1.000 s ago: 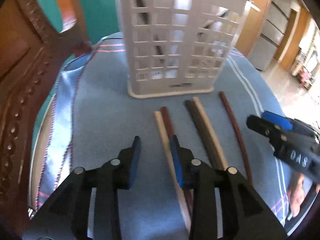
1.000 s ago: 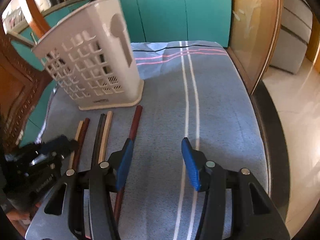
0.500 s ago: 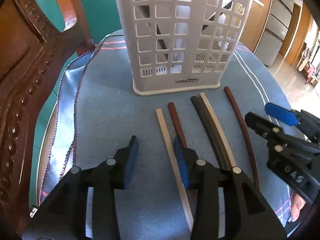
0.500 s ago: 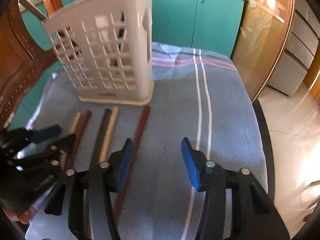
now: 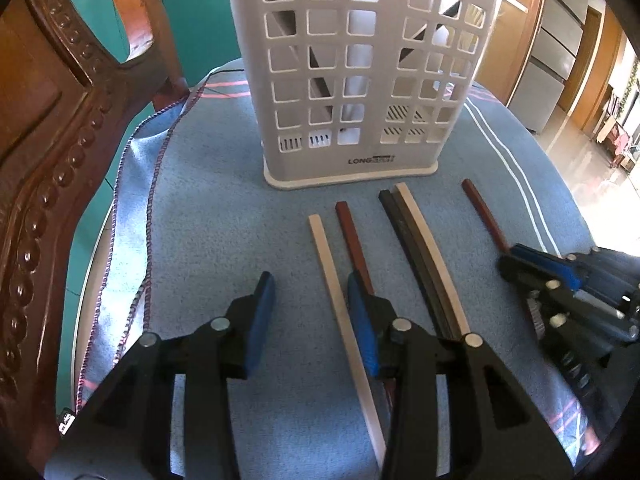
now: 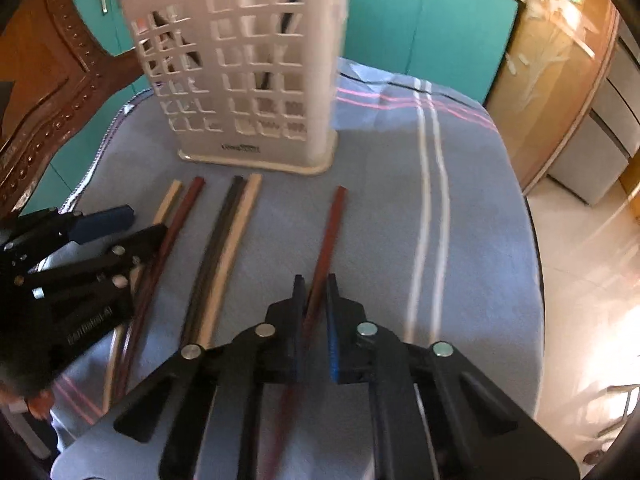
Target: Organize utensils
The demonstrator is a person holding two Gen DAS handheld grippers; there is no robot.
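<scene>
Several chopsticks lie on a blue cloth in front of a white slotted utensil basket [image 5: 360,80], which also shows in the right wrist view [image 6: 248,80]. My right gripper [image 6: 316,292] has closed around the lone red-brown chopstick [image 6: 330,224] on the right. My left gripper [image 5: 310,300] is open above the cloth, with the cream chopstick [image 5: 324,248] between its fingers and a red-brown chopstick [image 5: 350,228] beside its right finger. A dark and a cream chopstick [image 5: 416,232] lie together in the middle. Dark sticks stand inside the basket.
A carved wooden chair back [image 5: 60,140] stands close at the left. The blue striped cloth [image 5: 208,220] covers a round table whose edge drops off at the right [image 6: 532,240]. Teal cabinets [image 6: 440,24] are behind.
My right gripper has moved left over the lone red-brown chopstick and closed on it. My left gripper has stayed open and shifted slightly toward the basket.
</scene>
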